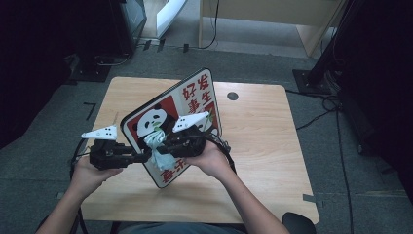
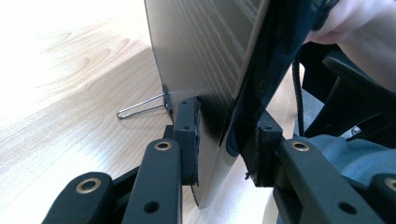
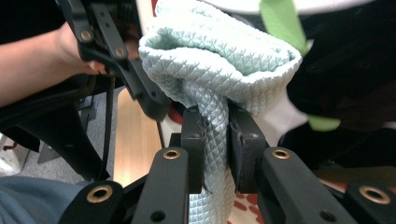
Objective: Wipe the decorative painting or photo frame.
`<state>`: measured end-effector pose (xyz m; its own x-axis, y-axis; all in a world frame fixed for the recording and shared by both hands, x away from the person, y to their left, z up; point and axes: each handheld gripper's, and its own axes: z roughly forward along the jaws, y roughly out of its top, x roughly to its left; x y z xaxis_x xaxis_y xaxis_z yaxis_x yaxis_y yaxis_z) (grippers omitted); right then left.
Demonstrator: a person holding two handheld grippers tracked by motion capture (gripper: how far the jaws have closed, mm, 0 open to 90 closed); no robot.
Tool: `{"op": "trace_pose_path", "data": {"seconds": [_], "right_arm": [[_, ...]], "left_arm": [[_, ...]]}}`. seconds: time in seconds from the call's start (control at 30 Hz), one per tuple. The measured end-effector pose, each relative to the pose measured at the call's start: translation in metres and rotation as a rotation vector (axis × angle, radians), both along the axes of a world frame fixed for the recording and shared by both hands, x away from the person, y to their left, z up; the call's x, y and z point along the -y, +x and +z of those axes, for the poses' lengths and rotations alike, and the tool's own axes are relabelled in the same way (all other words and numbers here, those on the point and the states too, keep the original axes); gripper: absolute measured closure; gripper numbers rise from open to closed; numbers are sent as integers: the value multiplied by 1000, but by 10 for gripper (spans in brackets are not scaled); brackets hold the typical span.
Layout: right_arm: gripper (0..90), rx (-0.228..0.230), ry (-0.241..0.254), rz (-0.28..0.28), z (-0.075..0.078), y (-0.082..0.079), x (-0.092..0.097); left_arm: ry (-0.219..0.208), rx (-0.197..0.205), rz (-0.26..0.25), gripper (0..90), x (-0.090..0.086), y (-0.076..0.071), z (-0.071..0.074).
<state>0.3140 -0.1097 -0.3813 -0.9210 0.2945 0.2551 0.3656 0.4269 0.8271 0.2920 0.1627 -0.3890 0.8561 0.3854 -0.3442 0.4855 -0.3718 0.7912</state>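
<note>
A panda picture board (image 1: pixel 195 97) with red characters stands tilted on edge on the wooden table (image 1: pixel 263 126). My left gripper (image 1: pixel 142 156) clamps its lower left edge. In the left gripper view the jaws (image 2: pixel 224 123) straddle the board (image 2: pixel 205 46), one pad on its grey back and one on its front. My right gripper (image 1: pixel 164 145) is shut on a pale teal quilted cloth (image 1: pixel 157 146), which lies against the panda face. In the right gripper view the cloth (image 3: pixel 219 51) bulges above the pinching jaws (image 3: pixel 215 122).
A thin wire stand (image 2: pixel 140 107) sticks out from the board's back onto the table. A round cable hole (image 1: pixel 232 96) sits at the table's far side. Cables (image 1: pixel 331 105) run over the floor at the right, and a wooden unit (image 1: pixel 272 19) stands behind.
</note>
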Motion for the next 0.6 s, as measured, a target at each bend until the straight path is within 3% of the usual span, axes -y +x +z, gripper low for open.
{"op": "trace_pose_path", "data": {"seconds": [0.6], "right_arm": [[781, -34, -26, -4, -45, -12, 7]], "left_arm": [[-1, -2, 0, 704, 0, 0, 0]]}}
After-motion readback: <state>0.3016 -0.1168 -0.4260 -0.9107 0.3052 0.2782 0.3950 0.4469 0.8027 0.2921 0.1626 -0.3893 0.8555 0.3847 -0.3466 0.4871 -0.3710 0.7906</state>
